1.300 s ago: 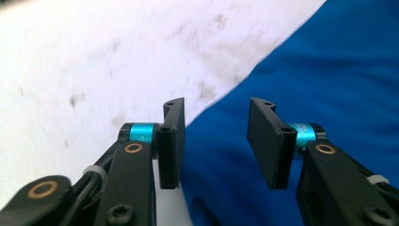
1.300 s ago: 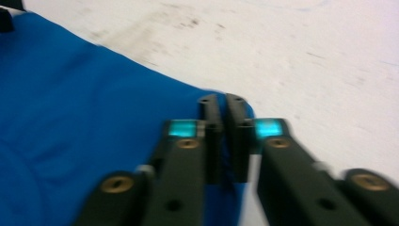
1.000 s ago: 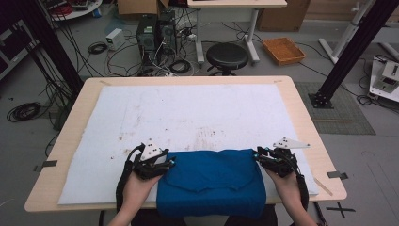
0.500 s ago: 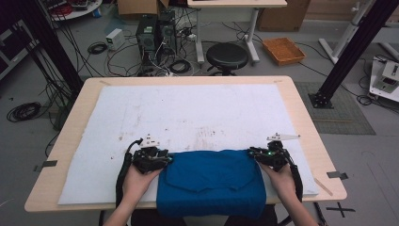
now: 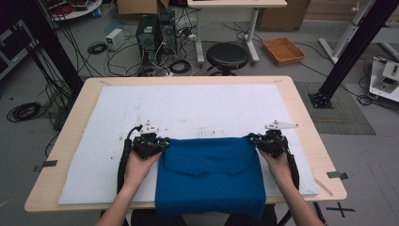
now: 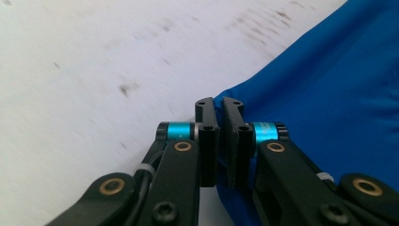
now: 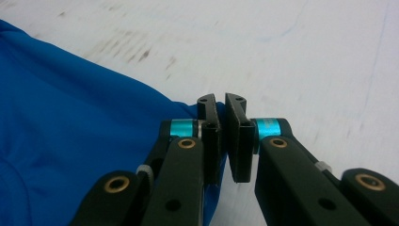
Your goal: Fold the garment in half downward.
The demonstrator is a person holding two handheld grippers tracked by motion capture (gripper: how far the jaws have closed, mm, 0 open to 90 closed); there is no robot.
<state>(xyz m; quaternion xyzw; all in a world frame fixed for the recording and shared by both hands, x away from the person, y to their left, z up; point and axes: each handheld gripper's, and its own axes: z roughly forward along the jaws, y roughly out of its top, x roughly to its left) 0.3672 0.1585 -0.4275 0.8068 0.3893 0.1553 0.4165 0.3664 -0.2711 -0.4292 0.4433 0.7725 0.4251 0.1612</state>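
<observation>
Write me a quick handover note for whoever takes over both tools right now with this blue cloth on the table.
Left tool: shut on the far left corner of the blue cloth.
Right tool: shut on the cloth's far right corner.
Cloth: lies partly folded on the white mat at the table's near edge, its front hanging over that edge. A folded flap lies across its middle.
Done: both far corners are gripped, with the far edge stretched between the tools.
Left: probably carry the folding on, moving both corners together so the edge stays even. Which way the next fold goes is your judgement.
</observation>
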